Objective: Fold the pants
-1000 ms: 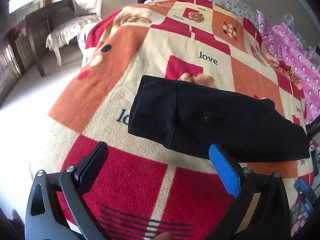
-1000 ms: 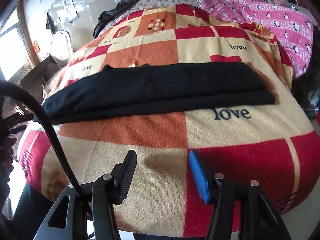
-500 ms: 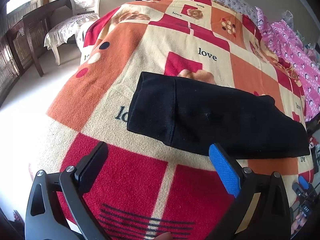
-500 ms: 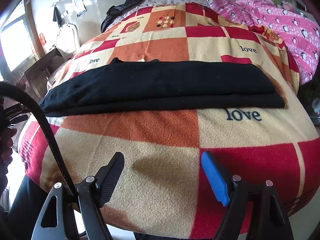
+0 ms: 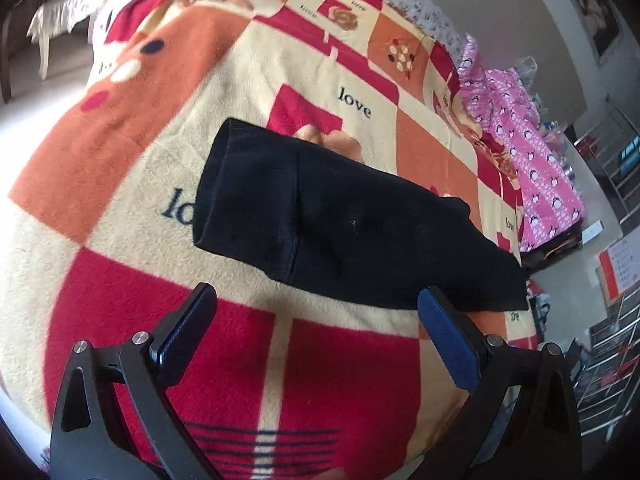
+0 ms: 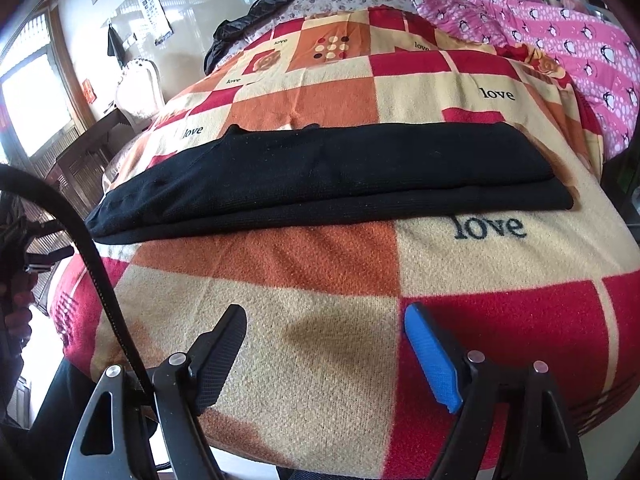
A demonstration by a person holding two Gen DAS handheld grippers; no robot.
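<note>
Black pants [image 5: 344, 224] lie folded lengthwise in a long flat strip on the checked red, orange and cream blanket [image 5: 120, 152]. In the right wrist view the pants [image 6: 328, 176] stretch across the bed, two layers showing along the near edge. My left gripper [image 5: 316, 320] is open and empty, just short of the pants' near edge at one end. My right gripper [image 6: 324, 332] is open and empty, over bare blanket [image 6: 280, 360], a short way back from the pants' long side.
A pink penguin-print quilt [image 5: 532, 160] lies along the far right side of the bed, also in the right wrist view [image 6: 560, 40]. A dark garment [image 6: 248, 24] sits at the head. A white chair [image 5: 76, 4] and wooden desk [image 6: 80, 140] stand beside the bed. A black cable [image 6: 80, 248] crosses the left.
Both grippers have come a little closer to the pants and stayed open. The left wrist view has swung rightward. The pants have not moved.
</note>
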